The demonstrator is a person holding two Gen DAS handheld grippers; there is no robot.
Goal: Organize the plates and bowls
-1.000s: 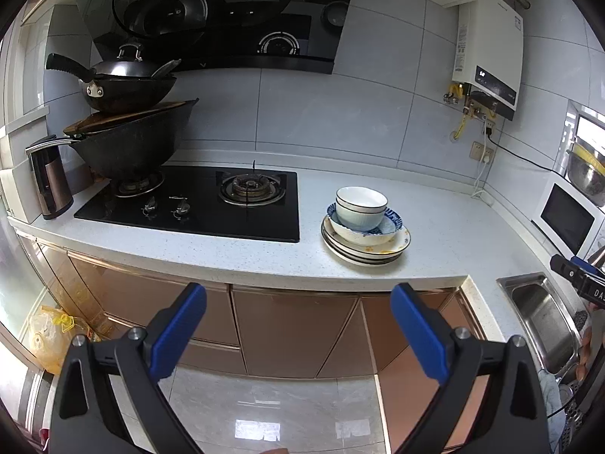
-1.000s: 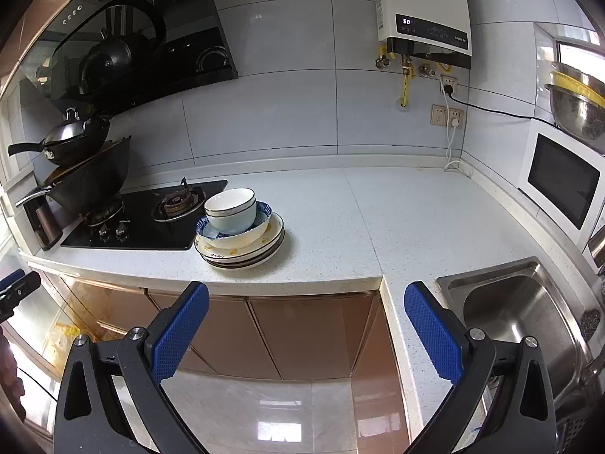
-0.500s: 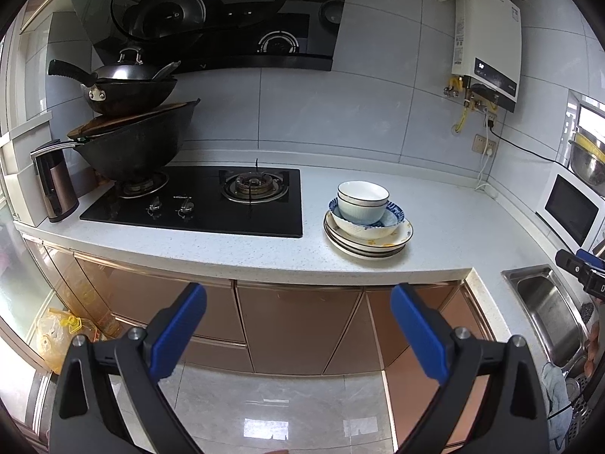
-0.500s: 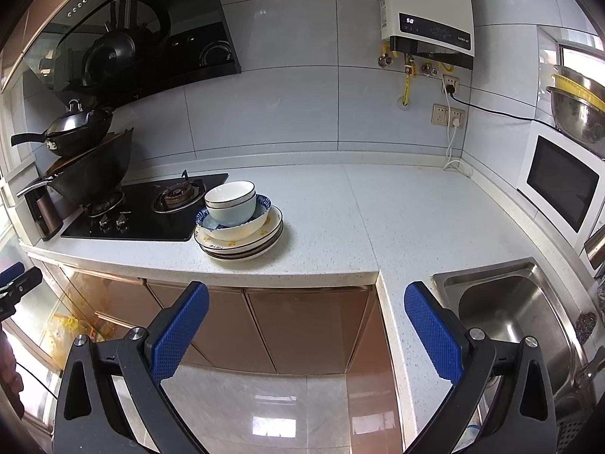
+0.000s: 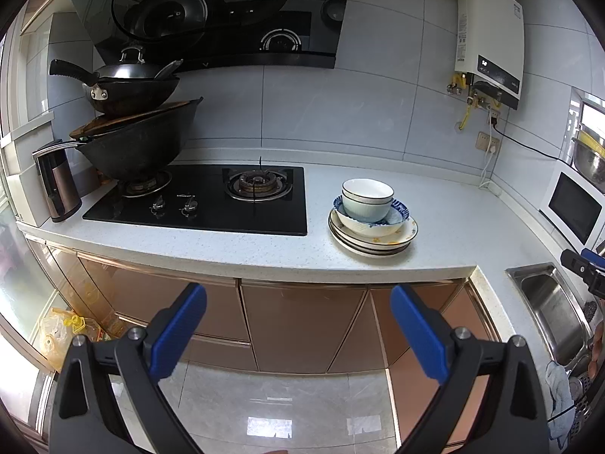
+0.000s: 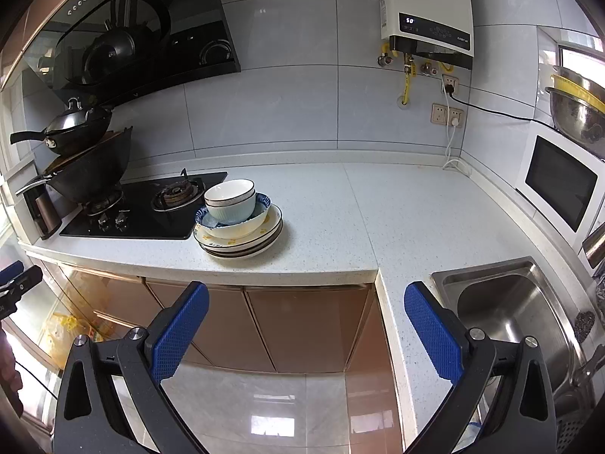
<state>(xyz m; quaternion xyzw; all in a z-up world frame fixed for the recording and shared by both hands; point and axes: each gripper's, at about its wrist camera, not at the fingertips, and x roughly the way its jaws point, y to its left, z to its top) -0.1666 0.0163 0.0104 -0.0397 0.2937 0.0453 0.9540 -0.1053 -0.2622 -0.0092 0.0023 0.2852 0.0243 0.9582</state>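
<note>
Your left gripper (image 5: 298, 325) has two black plastic arms, each tipped with a flat blue pad, and silver round screw heads sit at the pivots. Triangular cut-outs lighten each black arm. Your right gripper (image 6: 306, 325) is built the same way, though its blue pads (image 6: 177, 336) show a fine dimpled grid texture. At the edge of the right wrist view another black and blue piece appears, with what may be white lettering.
</note>
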